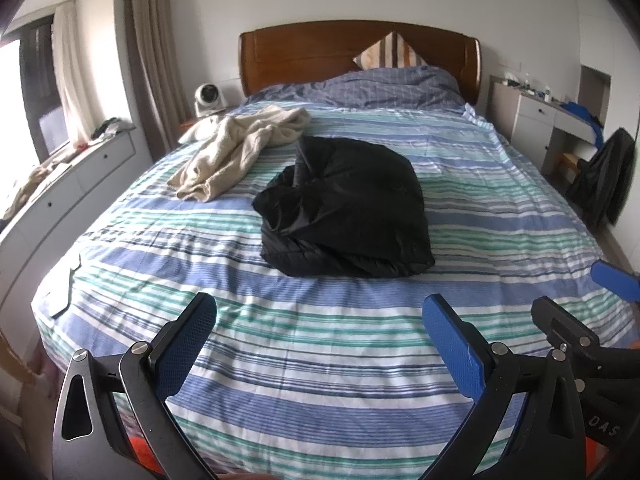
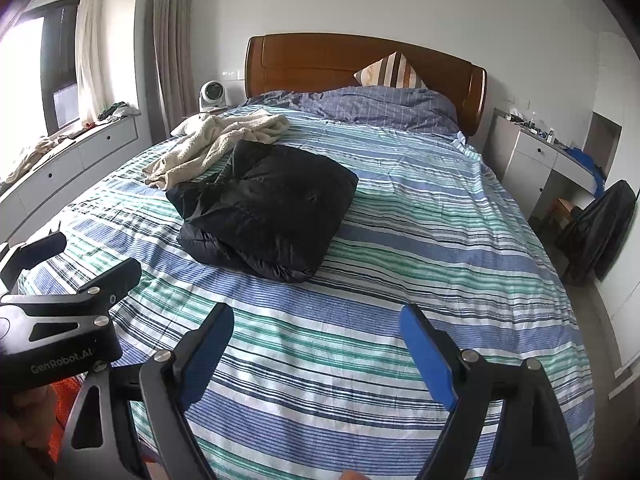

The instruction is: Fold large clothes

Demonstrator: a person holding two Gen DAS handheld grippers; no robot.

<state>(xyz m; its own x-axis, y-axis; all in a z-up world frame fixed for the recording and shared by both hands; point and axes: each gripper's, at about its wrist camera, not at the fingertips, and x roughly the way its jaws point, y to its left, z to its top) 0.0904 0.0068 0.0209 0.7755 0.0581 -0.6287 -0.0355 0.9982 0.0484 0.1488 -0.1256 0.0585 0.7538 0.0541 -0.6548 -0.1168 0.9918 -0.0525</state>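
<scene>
I am holding my left gripper and right gripper spread wide over the bed, near the black jacket.

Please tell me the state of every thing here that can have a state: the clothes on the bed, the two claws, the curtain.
black jacket: folded into a bundle, lying on the bed
cream garment: unfolded, crumpled, behind the jacket
left claw: open, empty, above the bed
right claw: open, empty
striped bedspread: spread flat
curtain: drawn aside
</scene>
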